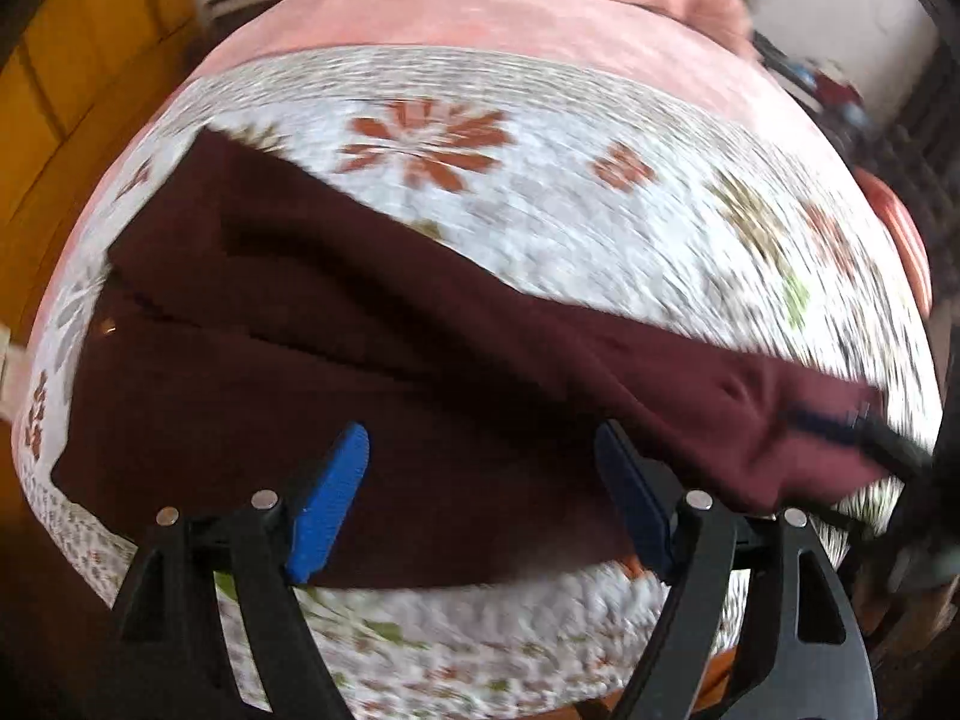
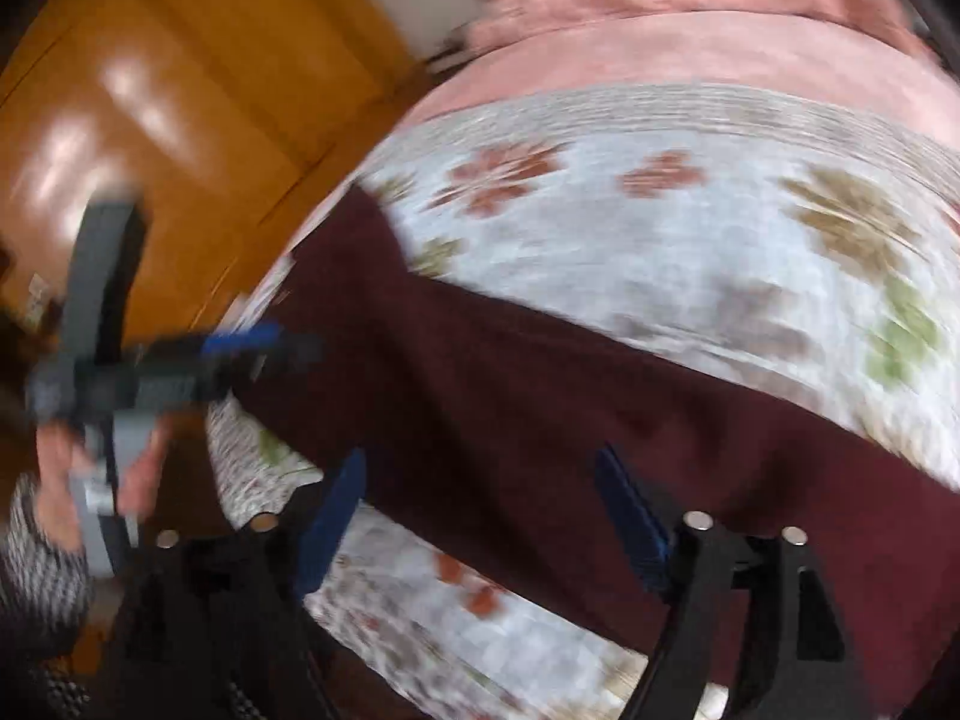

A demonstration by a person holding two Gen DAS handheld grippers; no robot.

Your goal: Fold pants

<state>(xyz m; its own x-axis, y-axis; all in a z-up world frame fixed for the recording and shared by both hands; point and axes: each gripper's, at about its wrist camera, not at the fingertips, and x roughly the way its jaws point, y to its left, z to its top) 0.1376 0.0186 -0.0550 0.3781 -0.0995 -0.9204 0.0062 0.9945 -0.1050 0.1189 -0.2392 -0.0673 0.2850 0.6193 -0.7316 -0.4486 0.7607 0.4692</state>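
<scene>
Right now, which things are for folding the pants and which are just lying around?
For the job: dark red pants, left gripper, right gripper, both open.

Just there: flowered bedcover, pink blanket, wooden door.

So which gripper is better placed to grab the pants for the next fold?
Probably the right gripper: open over the maroon pants, cloth between its fingers. The left gripper, also open, hovers nearer their edge by the floral bedspread.
</scene>
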